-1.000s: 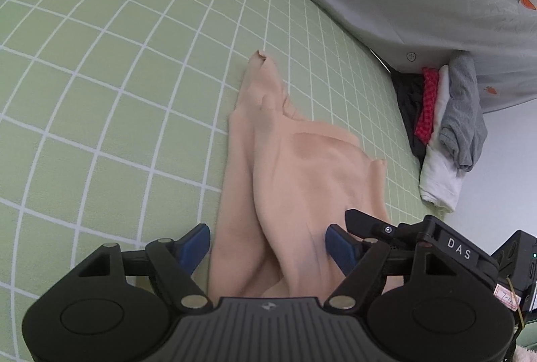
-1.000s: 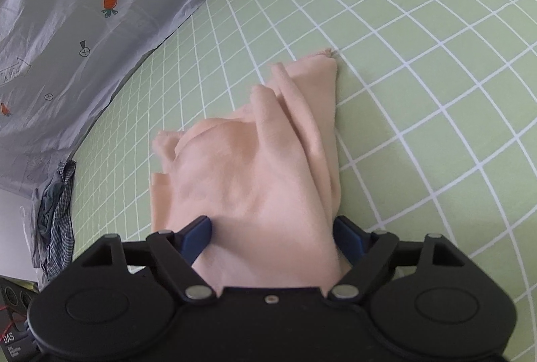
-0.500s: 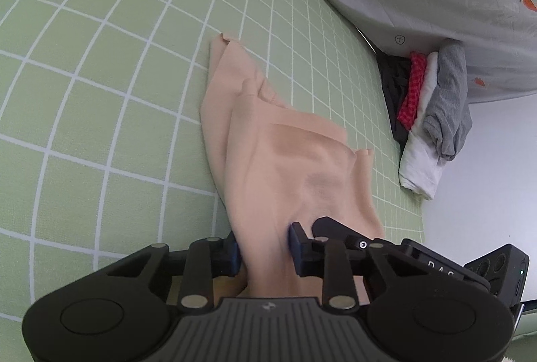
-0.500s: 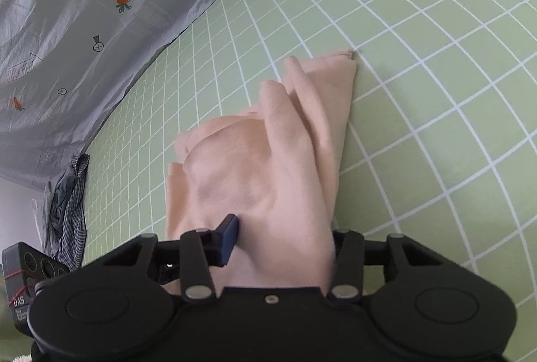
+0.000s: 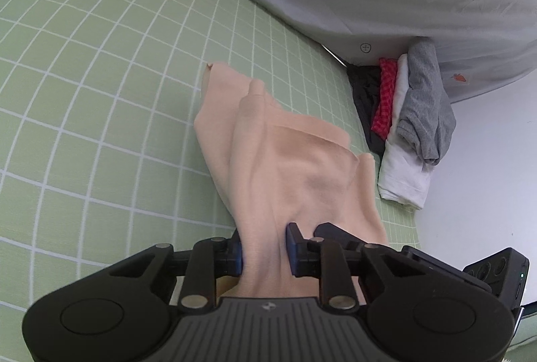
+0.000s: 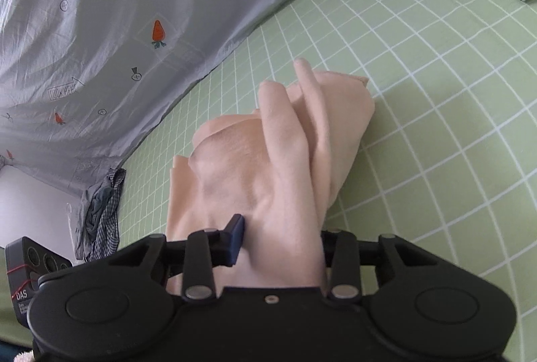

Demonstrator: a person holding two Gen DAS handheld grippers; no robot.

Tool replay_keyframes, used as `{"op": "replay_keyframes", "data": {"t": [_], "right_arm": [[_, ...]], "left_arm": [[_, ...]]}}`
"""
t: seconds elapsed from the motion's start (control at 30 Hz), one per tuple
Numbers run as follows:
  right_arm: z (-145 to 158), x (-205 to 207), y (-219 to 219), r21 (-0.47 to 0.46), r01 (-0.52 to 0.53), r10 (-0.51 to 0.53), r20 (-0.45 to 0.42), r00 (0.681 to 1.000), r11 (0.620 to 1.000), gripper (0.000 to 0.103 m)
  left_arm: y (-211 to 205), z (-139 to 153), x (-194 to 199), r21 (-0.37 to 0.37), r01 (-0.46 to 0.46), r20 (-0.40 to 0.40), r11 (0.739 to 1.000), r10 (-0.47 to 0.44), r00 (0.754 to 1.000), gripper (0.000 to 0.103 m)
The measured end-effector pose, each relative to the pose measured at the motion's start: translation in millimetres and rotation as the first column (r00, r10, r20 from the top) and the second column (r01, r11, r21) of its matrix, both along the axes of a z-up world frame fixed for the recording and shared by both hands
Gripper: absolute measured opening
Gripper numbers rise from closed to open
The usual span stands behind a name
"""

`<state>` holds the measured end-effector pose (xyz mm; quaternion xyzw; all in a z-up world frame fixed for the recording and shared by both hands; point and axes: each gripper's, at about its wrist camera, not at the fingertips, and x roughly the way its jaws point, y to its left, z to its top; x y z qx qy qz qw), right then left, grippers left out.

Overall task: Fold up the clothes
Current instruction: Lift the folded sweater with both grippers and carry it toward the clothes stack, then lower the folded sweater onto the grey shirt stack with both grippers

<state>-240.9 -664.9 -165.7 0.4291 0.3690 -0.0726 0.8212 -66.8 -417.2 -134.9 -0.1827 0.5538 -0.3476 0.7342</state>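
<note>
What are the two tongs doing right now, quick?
Left tongs: just closed, pinching the peach cloth.
Right tongs: just closed, pinching the same peach cloth.

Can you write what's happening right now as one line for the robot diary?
step: lifting garment | left gripper: just closed on peach garment | right gripper: just closed on it | surface: green checked sheet
</note>
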Motion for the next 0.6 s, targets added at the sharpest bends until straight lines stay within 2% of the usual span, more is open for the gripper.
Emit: {"op": "replay_keyframes", "data": {"t": [0.2,0.37,0.6], "right_arm": [[28.5,-33.8,-75.9,-0.024,0.016,-0.014,0.073,0.997,1.0,0.037],[65.1,-65.5,-148.9,-0.109,0.054,-0.036,0.16,0.987,0.993,0.037],[134.2,-86.7,-243.1,-0.245,0.145,-0.065,0.307,0.949,0.959,0.037]], "left_arm": [[-80.9,34.6,-25.2,-0.041,0.021,0.054,0.999,-0.018,0.998,0.025],[-165.9,66.2,-38.6,-0.116,0.064,0.122,0.991,-0.049,0.991,0.025],[-274.1,128.8,-35.8,-0.25,0.145,0.243,0.957,-0.083,0.966,0.025]]}}
